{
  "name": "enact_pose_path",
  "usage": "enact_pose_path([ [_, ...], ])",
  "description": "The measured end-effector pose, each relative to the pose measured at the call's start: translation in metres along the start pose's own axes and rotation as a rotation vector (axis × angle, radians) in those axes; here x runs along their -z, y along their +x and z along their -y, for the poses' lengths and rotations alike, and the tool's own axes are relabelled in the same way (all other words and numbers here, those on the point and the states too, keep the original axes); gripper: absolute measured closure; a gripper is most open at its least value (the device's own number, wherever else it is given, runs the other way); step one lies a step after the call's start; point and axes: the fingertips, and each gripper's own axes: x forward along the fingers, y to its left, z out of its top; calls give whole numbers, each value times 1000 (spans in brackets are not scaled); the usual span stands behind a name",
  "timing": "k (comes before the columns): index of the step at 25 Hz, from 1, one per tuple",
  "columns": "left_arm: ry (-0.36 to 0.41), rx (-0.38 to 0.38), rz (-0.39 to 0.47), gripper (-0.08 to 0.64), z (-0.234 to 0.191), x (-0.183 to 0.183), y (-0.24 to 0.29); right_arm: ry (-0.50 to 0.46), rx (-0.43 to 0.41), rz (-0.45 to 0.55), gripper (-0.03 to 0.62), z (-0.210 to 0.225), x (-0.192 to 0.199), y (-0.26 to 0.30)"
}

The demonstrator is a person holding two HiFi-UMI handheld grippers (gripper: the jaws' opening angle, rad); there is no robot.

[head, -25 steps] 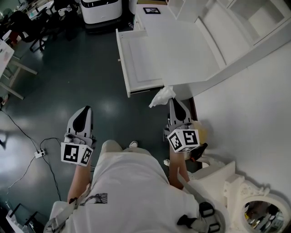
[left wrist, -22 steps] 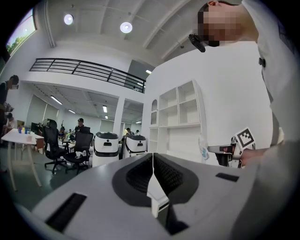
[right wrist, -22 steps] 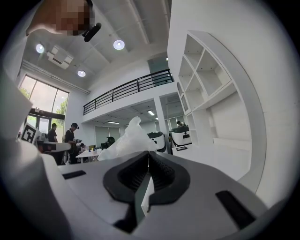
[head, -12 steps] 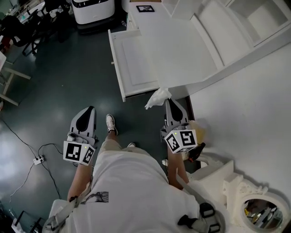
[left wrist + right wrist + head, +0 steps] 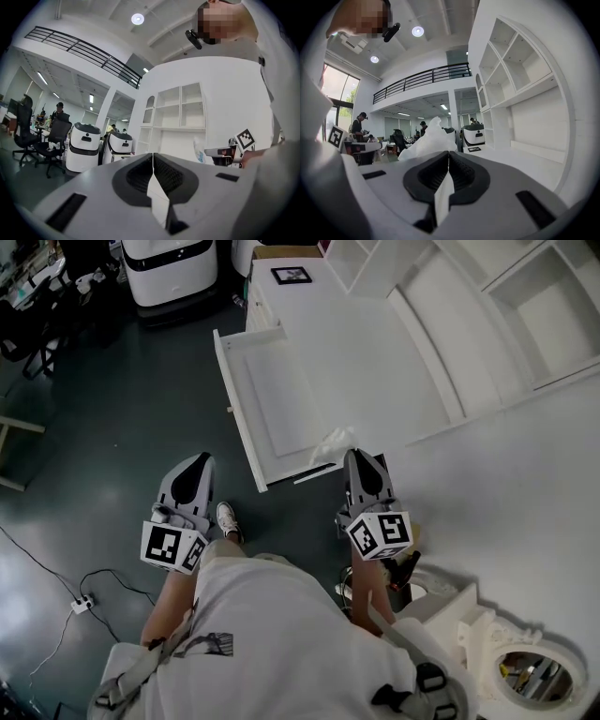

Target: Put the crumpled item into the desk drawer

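The crumpled item (image 5: 334,441), a white wad of thin paper or plastic, sticks out ahead of my right gripper (image 5: 356,457), which is shut on it. The wad hangs over the near right corner of the open white desk drawer (image 5: 246,399); the drawer's inside looks bare. In the right gripper view the crumpled item (image 5: 431,140) rises just past the closed right gripper (image 5: 449,155). My left gripper (image 5: 197,465) is shut and holds nothing, over the dark floor left of the drawer. In the left gripper view the left gripper (image 5: 153,157) points level, with the crumpled item (image 5: 199,150) at its right.
The white desk top (image 5: 375,352) carries a small framed picture (image 5: 292,275). White shelving (image 5: 525,306) runs along the right. White wheeled machines (image 5: 169,268) stand beyond the drawer. An ornate white mirror frame (image 5: 525,671) lies at the lower right; a cable with a power strip (image 5: 84,601) lies on the floor.
Both grippers have moved forward to the desk. The crumpled item, earlier short of the drawer's front, now hangs over its near right corner. The person's foot has stepped forward.
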Motion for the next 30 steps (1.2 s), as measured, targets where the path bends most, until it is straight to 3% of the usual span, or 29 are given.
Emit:
enact_pose_path([
  [7, -25, 64, -19, 540, -78, -9, 40, -13, 28, -12, 578, -31, -17, 78],
  [11, -37, 112, -27, 541, -100, -6, 61, -15, 74, -21, 577, -34, -19, 94],
  [21, -95, 205, -45, 540, -90, 11, 95, -27, 169, -50, 577, -12, -16, 88],
  [30, -58, 189, -50, 541, -78, 10, 127, -2, 137, -37, 577, 17, -13, 107],
])
